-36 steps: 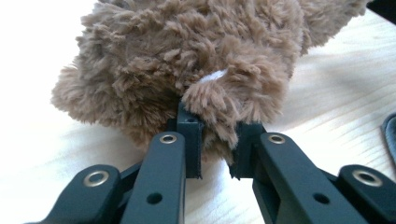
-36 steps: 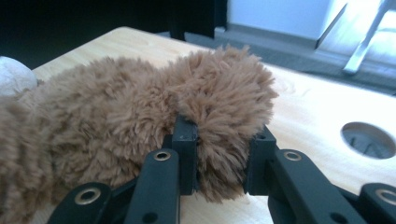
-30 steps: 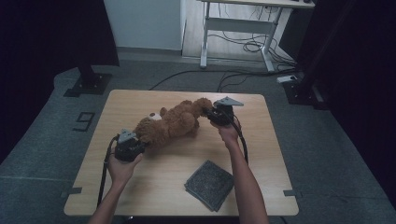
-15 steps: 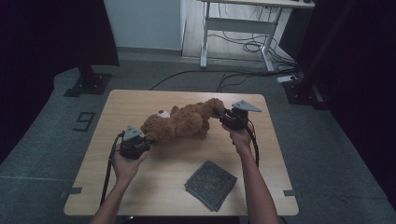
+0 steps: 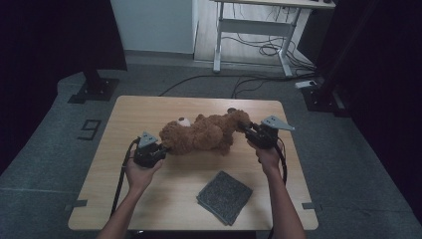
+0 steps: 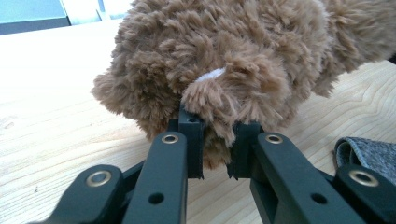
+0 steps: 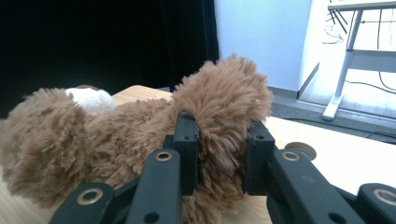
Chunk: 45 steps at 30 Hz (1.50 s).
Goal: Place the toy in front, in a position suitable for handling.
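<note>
Wooden table (image 5: 149, 107) is sitting in the middle of the rm, a person's forearms coming in from the near edge. On it a brown teddy bear (image 5: 204, 134) is lying on its back across the table's middle, head w/ white muzzle toward the person's left, legs toward the right. It's being held at both ends. Below it, nearer the person & well apart from the bear, a grey felt cloth (image 5: 224, 196) is lying flat, folded. Left gripper (image 5: 160, 148) is pinching the bear at the head end: in the left gripper view its black jaws (image 6: 212, 140) are clamping a tuft of fur just under a small white tag, table grain showing beneath. Right gripper (image 5: 245, 128) is gripping the other end: in the right gripper view its jaws (image 7: 219, 156) are squeezed tight on a fluffy limb, fur bulging over both pads.
</note>
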{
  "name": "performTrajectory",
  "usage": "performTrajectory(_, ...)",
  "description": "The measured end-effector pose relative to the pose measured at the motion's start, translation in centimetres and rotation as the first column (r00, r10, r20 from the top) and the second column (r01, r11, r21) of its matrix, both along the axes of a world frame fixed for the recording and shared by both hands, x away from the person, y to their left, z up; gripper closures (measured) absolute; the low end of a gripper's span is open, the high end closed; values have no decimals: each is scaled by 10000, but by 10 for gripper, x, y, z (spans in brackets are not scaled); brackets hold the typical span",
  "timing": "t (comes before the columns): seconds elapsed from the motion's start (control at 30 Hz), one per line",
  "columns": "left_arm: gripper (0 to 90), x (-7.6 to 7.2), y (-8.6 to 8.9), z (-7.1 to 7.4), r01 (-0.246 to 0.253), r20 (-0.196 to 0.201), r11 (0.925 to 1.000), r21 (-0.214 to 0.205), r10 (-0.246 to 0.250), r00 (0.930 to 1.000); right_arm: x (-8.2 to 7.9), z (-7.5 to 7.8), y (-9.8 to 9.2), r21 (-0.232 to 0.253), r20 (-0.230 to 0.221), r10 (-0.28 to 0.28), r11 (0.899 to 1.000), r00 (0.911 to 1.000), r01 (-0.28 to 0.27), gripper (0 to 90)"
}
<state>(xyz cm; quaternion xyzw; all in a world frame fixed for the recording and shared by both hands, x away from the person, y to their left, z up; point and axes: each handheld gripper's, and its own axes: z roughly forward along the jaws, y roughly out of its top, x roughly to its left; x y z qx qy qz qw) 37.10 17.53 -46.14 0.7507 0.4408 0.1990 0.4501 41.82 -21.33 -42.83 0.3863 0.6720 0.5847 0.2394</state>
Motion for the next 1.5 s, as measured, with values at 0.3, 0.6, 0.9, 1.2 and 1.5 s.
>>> performTrajectory(0.3, 788, 12, -3, -15, -9, -404, 9997, 251, 19, 9992, -18, -18, -5, -236, -116, 28, 9997, 9999, -30, 727)
performTrajectory(0.6, 714, 16, 1, -37, 61, -1100, 9989, 455, -10, 9939, -25, -43, -6, -358, -400, 108, 9993, 9991, -122, 723)
performTrajectory(0.9, 334, -7, 16, -20, 16, -838, 9975, 706, 43, 9965, -28, -49, -9, -444, -710, -31, 9990, 9975, 0, 709)
performTrajectory(1.2, 281, -44, -3, -19, 1430, -1180, 9895, 194, -1397, 9831, -30, -52, -10, -387, -795, -91, 9992, 9968, 60, 704)
performTrajectory(1.5, 244, -65, -57, -32, 2470, -1348, 9660, 761, -2355, 9625, -30, -56, -12, -260, -884, -129, 9996, 9960, 106, 698)
